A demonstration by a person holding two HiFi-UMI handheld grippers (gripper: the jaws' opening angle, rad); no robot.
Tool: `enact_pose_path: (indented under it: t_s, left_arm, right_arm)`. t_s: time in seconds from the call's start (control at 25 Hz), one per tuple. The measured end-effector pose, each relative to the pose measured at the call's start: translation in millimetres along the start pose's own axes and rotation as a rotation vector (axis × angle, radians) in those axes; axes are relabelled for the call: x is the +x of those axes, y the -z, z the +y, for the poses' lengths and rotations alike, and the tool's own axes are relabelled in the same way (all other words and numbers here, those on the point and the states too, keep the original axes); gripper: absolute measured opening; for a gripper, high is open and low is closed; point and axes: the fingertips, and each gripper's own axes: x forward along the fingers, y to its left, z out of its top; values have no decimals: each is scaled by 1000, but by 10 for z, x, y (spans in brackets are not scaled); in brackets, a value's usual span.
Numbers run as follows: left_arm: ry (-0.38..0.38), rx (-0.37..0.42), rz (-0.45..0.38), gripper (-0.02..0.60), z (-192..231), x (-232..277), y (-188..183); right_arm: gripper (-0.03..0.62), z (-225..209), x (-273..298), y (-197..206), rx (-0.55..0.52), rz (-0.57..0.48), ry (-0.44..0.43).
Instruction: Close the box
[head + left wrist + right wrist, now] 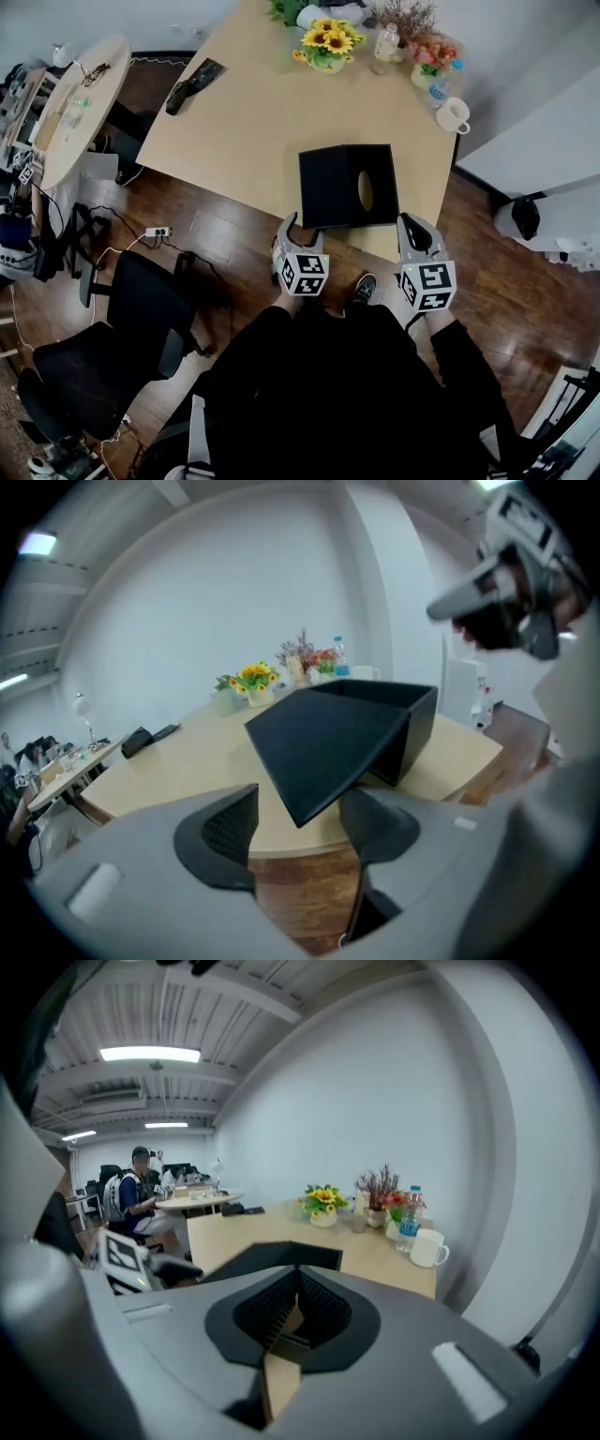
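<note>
The jaws of the left gripper (pixel 300 799) are held apart, with the raised lid (pixel 323 747) of the black box (pixel 380 169) slanting out just ahead between them, while the farther right gripper's (pixel 298 1288) jaws are pressed together, empty.
</note>
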Motion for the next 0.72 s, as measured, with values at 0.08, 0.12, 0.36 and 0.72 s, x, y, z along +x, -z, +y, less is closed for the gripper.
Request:
enact_pose_path:
  t_s: [0.08,0.12,0.36,0.72]
  left_arm:
    - [-33,-36,-67,255,74,-240,-226]
    - [-42,-37,-102,255,87,-351,-378]
    - [46,37,-291,245,-297,-651,-1347]
    - [192,43,-184,245,-696,-378,-1198]
  right_arm:
    - [8,-163,327,297,3,87,0]
    - [8,-222,455,409,6,122,1]
    - [0,-345,617,548,120,106,-30]
    - [0,-720,-332,-669,188,-256,47]
